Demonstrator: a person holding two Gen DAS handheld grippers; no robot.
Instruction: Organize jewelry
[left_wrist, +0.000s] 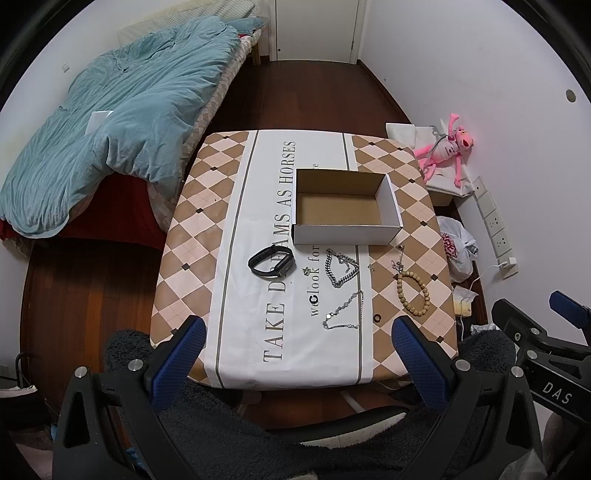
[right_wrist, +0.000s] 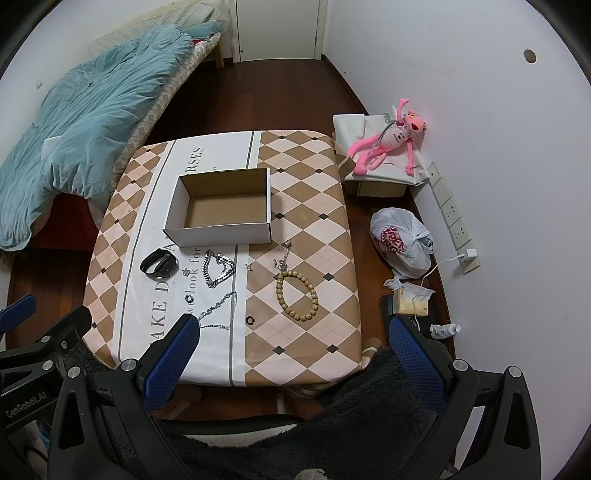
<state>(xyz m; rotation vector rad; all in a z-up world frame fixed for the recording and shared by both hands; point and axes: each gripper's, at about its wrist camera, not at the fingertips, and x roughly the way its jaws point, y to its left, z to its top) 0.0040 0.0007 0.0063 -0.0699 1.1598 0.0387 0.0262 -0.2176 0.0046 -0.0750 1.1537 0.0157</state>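
An open, empty white cardboard box (left_wrist: 347, 206) (right_wrist: 221, 210) stands on the table. In front of it lie a black watch band (left_wrist: 271, 261) (right_wrist: 159, 263), a thick silver chain (left_wrist: 340, 267) (right_wrist: 218, 269), a thin silver necklace (left_wrist: 343, 314) (right_wrist: 218, 312), a wooden bead bracelet (left_wrist: 413, 294) (right_wrist: 297, 295), a thin chain (right_wrist: 284, 256), a small black ring (left_wrist: 377, 318) (right_wrist: 250, 319) and small earrings (left_wrist: 306, 270). My left gripper (left_wrist: 299, 354) and right gripper (right_wrist: 291, 354) are open and empty, held above the table's near edge.
The table (left_wrist: 207, 236) wears a checked cloth. A bed with a blue duvet (left_wrist: 122, 122) stands left. On the floor to the right are a pink plush toy (right_wrist: 388, 142) on a box, a plastic bag (right_wrist: 400, 242), a power strip (right_wrist: 452, 218) and small bottles.
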